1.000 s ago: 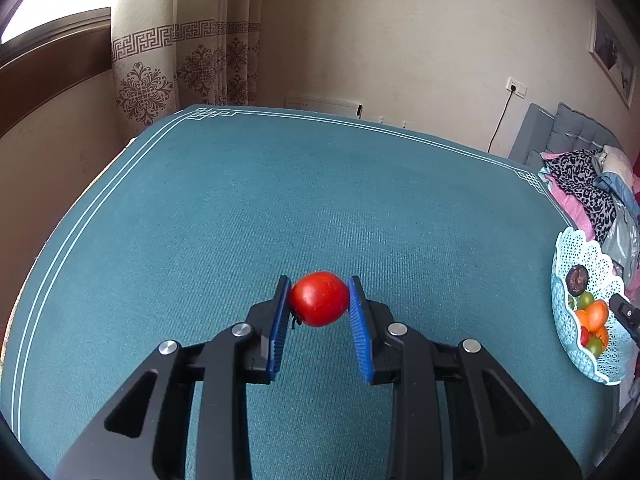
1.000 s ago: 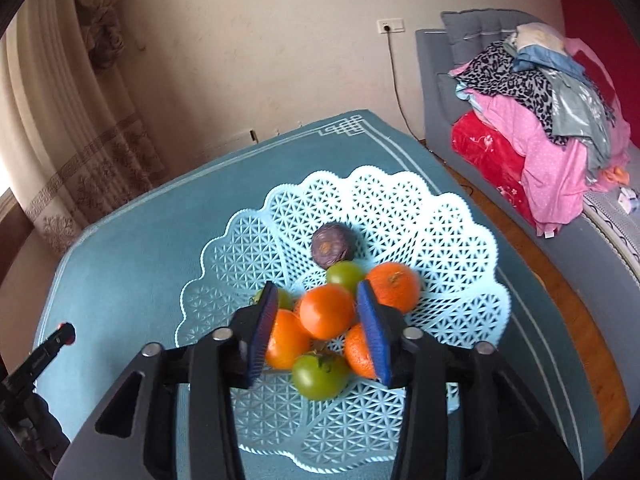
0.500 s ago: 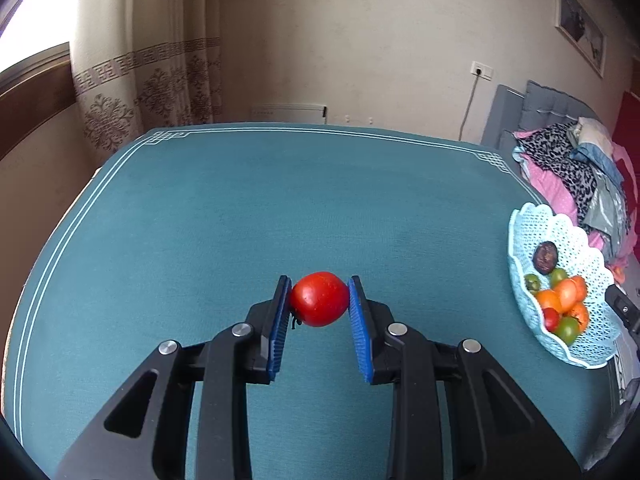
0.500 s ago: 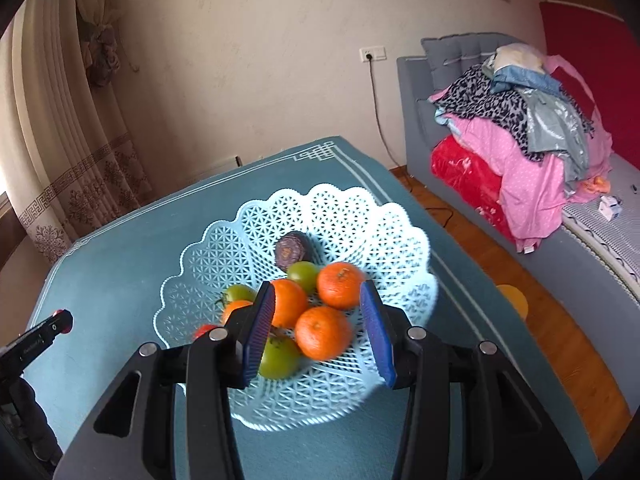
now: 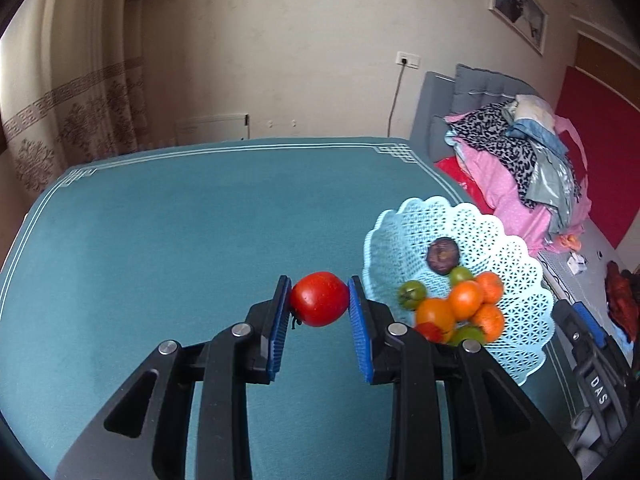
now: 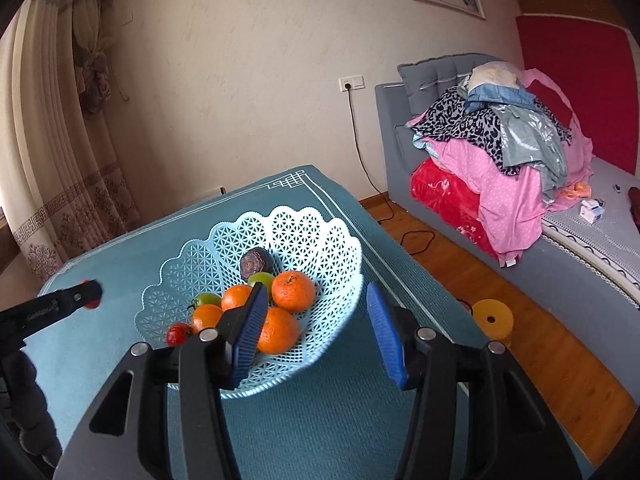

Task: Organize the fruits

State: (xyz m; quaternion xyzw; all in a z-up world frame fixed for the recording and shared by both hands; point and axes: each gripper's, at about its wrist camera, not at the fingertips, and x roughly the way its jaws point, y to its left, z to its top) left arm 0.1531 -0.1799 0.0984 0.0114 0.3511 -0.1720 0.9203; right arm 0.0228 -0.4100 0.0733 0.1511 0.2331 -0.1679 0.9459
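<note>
My left gripper (image 5: pixel 319 300) is shut on a red tomato (image 5: pixel 319 298) and holds it above the teal tablecloth, just left of the pale blue lattice basket (image 5: pixel 516 312). The basket holds several oranges (image 5: pixel 465 299), green tomatoes (image 5: pixel 412 293), a small red tomato (image 5: pixel 430 330) and a dark purple fruit (image 5: pixel 442 255). My right gripper (image 6: pixel 316 308) is open and empty, near the basket's right rim (image 6: pixel 344 240), its left finger in front of the oranges (image 6: pixel 293 291). The left gripper (image 6: pixel 86 294) with the tomato shows at the far left of the right wrist view.
The table (image 5: pixel 160 240) is covered by a teal cloth with a white border. Its right edge (image 6: pixel 384 248) drops to a wooden floor with a yellow disc (image 6: pixel 493 318). A grey sofa piled with clothes (image 6: pixel 500 140) stands beyond. Curtains (image 5: pixel 60 100) hang at the left.
My left gripper has swung right with the tomato, bringing the basket close beside it. My right gripper has drawn back and to the right, off the fruit pile toward the basket's right rim.
</note>
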